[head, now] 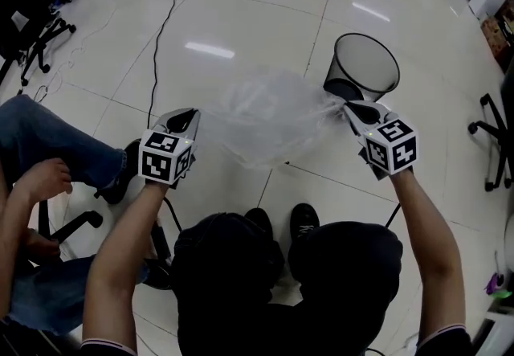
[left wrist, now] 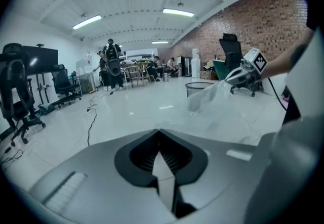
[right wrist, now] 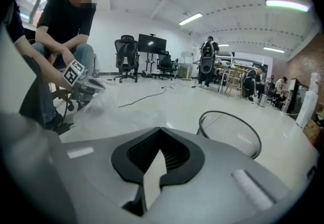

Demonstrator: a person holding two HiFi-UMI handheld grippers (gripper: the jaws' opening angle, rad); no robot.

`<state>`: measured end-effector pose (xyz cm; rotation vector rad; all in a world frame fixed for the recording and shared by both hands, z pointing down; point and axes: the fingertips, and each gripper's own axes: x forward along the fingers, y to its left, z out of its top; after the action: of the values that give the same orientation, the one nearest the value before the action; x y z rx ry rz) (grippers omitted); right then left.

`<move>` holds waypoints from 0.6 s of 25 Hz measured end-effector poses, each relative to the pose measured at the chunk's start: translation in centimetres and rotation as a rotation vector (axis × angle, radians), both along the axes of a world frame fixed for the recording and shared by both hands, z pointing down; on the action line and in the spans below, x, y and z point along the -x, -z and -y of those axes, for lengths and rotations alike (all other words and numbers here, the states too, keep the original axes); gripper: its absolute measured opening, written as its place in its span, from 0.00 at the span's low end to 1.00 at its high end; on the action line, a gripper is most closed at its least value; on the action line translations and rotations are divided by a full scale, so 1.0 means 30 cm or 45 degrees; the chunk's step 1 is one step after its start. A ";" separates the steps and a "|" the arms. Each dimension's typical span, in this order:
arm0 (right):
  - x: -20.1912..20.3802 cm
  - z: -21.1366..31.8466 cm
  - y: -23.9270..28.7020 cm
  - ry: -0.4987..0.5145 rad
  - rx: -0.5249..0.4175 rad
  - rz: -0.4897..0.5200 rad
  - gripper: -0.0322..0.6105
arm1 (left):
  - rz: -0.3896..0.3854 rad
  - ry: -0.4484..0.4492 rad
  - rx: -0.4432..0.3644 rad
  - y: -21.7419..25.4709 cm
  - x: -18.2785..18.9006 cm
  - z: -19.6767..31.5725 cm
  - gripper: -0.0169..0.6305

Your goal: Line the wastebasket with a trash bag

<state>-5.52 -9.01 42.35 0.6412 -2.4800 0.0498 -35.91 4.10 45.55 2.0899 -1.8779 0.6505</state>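
A clear trash bag [head: 265, 117] hangs stretched in the air between my two grippers. My left gripper [head: 183, 117] is shut on the bag's left edge. At the right edge, my right gripper [head: 353, 109] is shut on the film. Just beyond the right gripper, the black mesh wastebasket [head: 365, 65] stands upright on the floor, its mouth open. In the left gripper view the film [left wrist: 223, 101] runs away to the right gripper [left wrist: 238, 74], with the basket [left wrist: 197, 86] behind it. The right gripper view shows the basket [right wrist: 230, 129] close at the right and the left gripper [right wrist: 88, 84] far left.
A seated person's legs [head: 48, 153] are at the left, close to my left arm. A black cable [head: 157, 33] runs across the glossy white floor. Office chairs stand at far left [head: 40, 41] and far right [head: 494, 129].
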 end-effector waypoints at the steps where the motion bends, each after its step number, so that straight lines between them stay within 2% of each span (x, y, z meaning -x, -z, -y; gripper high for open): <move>1: -0.025 0.008 0.039 -0.020 -0.020 0.014 0.05 | 0.004 -0.012 -0.033 0.047 -0.017 0.016 0.04; 9: -0.196 0.020 0.310 -0.124 -0.170 0.043 0.05 | -0.012 -0.138 -0.240 0.365 -0.184 0.110 0.04; 15: -0.284 0.036 0.418 -0.154 -0.254 0.075 0.05 | -0.032 -0.209 -0.283 0.471 -0.299 0.183 0.04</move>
<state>3.00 -10.09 29.81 0.8854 -2.5203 -0.1358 -26.94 -1.40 31.43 2.3991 -1.8535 0.4650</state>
